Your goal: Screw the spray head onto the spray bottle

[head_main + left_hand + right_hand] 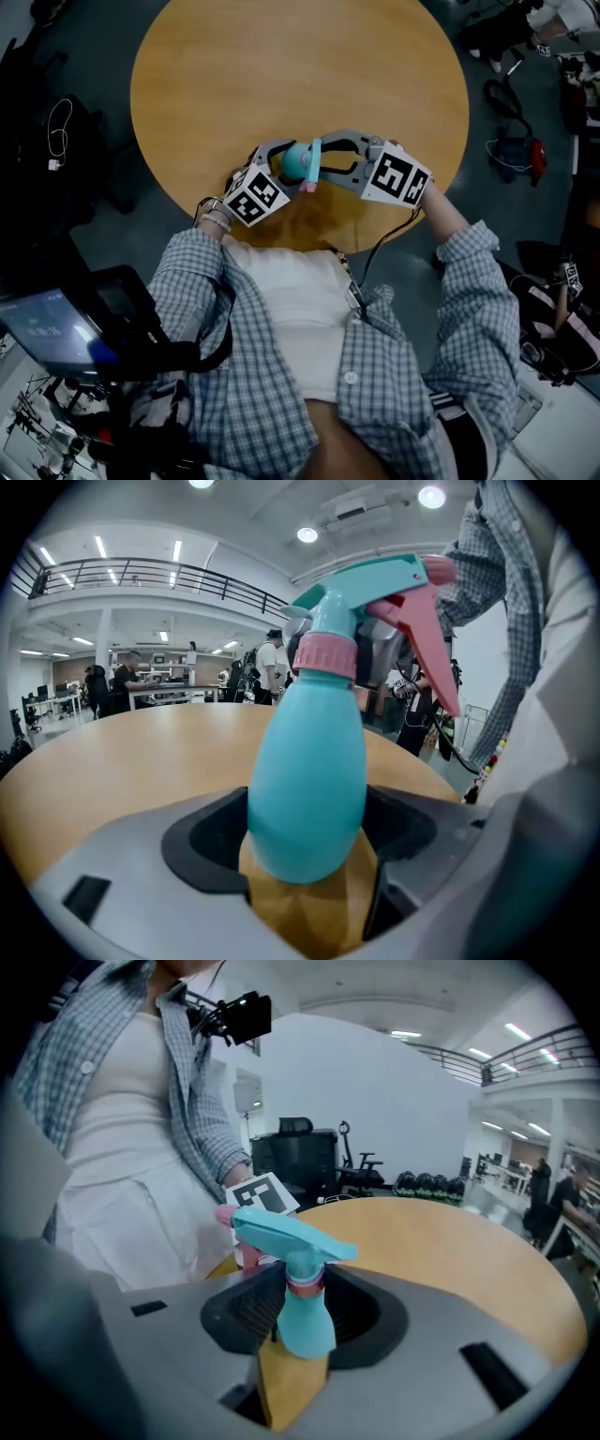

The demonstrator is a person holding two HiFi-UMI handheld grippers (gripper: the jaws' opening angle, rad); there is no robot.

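A teal spray bottle (298, 161) with a teal spray head (315, 161) hangs just above the front edge of the round wooden table (281, 56). My left gripper (288, 165) is shut on the bottle's body (305, 780), base end toward its camera, and the pink collar (326, 653) and pink trigger (422, 639) point away. From the other side, my right gripper (324, 157) is closed around the collar and neck under the spray head (281, 1232). The body (305, 1321) hangs down between its jaws. The left gripper's marker cube (262, 1194) shows just behind.
The table's front edge (309, 239) runs just under both grippers, with my torso right behind it. Black bags and cables (511, 141) lie on the floor at right, dark gear (56, 141) at left. A screen rig (56, 328) sits by my left side.
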